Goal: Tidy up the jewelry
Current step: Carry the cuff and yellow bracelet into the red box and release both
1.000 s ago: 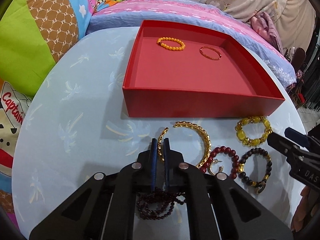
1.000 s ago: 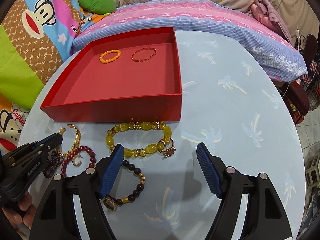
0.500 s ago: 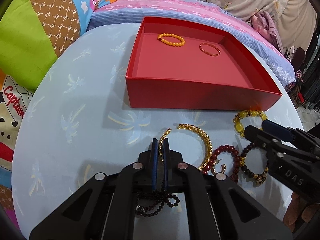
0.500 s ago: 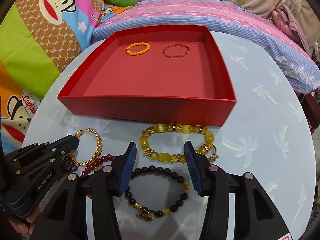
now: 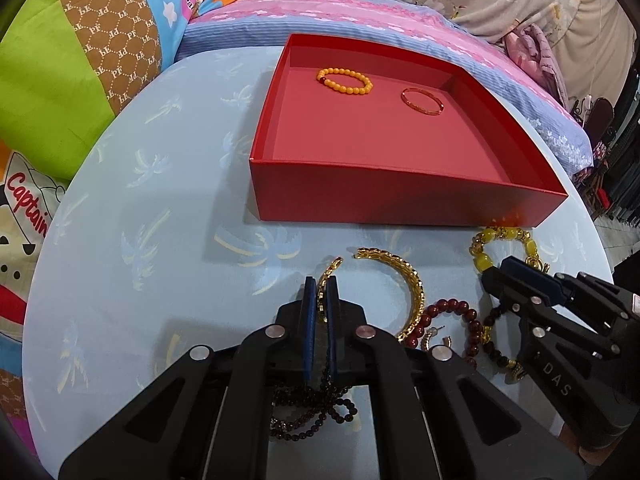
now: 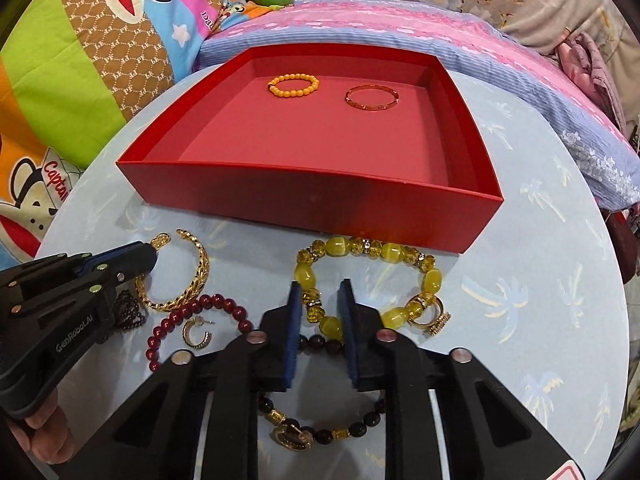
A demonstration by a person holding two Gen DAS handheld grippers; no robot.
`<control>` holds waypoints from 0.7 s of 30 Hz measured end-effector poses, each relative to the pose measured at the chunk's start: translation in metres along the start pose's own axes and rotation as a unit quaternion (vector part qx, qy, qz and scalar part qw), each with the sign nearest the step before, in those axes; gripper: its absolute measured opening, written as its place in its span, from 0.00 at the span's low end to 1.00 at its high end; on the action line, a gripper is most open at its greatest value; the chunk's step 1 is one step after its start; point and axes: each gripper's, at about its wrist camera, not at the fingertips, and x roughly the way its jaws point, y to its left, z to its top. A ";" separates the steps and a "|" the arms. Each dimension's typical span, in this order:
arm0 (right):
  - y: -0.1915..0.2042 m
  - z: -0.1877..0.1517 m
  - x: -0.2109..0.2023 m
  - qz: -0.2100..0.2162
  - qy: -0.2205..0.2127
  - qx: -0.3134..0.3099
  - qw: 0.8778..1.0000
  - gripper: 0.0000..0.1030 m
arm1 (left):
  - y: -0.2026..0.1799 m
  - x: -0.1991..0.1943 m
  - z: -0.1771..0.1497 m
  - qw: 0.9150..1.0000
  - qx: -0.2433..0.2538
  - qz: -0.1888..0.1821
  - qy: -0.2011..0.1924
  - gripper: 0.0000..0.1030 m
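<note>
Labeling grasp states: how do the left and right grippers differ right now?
1. The left gripper is shut on the gold cuff bangle, near one open end; the right gripper is partly open, holding nothing.
2. The left has a slim metal band between its pads; the right straddles the chunky yellow bead bracelet, its pads not yet touching the beads.

Shared: both are low over the blue table, in front of the red box.

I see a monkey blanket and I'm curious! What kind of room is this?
Probably a bedroom at home. A cartoon monkey blanket and a pink and blue striped pillow lie behind a small round table with a palm-tree cover, where bracelets sit beside a red box.
</note>
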 end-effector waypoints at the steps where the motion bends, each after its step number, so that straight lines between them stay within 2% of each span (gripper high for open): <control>1: -0.001 -0.001 -0.001 0.003 0.002 0.003 1.000 0.09 | 0.001 0.000 0.000 1.000 -0.001 -0.001 0.001 0.05; 9: -0.005 -0.003 -0.016 0.015 -0.002 0.021 1.000 0.09 | 0.002 -0.005 -0.001 1.000 -0.005 -0.007 0.004 0.05; 16: -0.015 0.009 -0.045 0.040 -0.027 0.046 0.998 0.09 | -0.002 -0.021 0.003 1.000 0.001 -0.015 -0.005 0.05; 21: -0.025 0.021 -0.066 0.053 -0.049 0.064 0.995 0.09 | -0.009 -0.038 0.011 0.999 0.008 -0.033 -0.018 0.05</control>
